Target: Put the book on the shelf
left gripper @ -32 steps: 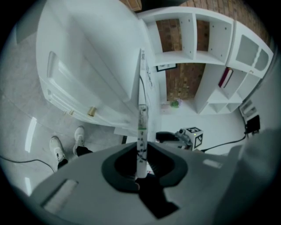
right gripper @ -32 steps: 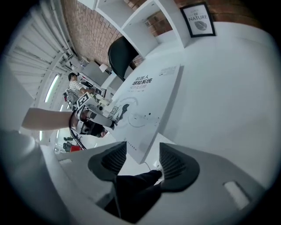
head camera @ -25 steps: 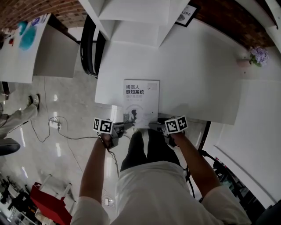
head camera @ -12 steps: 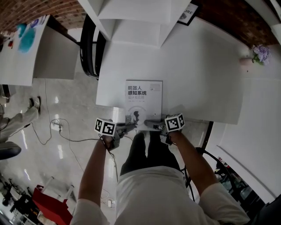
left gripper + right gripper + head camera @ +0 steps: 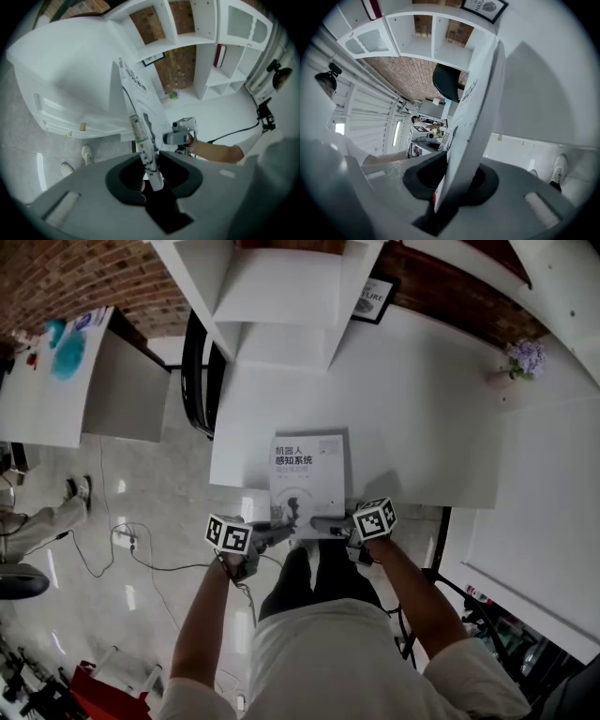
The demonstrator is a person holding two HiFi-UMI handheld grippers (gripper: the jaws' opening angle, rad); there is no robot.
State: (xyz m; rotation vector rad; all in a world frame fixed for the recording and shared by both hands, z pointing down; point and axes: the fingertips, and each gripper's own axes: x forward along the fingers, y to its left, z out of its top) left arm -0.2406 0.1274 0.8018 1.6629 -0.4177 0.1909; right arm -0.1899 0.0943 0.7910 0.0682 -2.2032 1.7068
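The white book [image 5: 307, 479] with a grey cover picture is held at its near edge over the front of the white table [image 5: 412, 409]. My left gripper [image 5: 277, 532] grips its near left corner and my right gripper [image 5: 323, 521] its near right corner. In the left gripper view the book [image 5: 140, 98] stands edge-on between the jaws of the left gripper [image 5: 152, 173], which have just been opening a little with the book between them. In the right gripper view the book [image 5: 476, 108] rises from the right gripper [image 5: 447, 180], whose jaws have just been closing onto it. The white shelf [image 5: 281, 296] stands behind the table.
A framed picture [image 5: 368, 298] leans at the back of the table and a small vase of purple flowers [image 5: 523, 357] stands at the far right. A black chair [image 5: 195, 352] sits left of the table. Cables [image 5: 131, 535] lie on the floor at left.
The right gripper has closed on the book's near right corner. Both grippers have risen and the book's near edge has lifted off the table.
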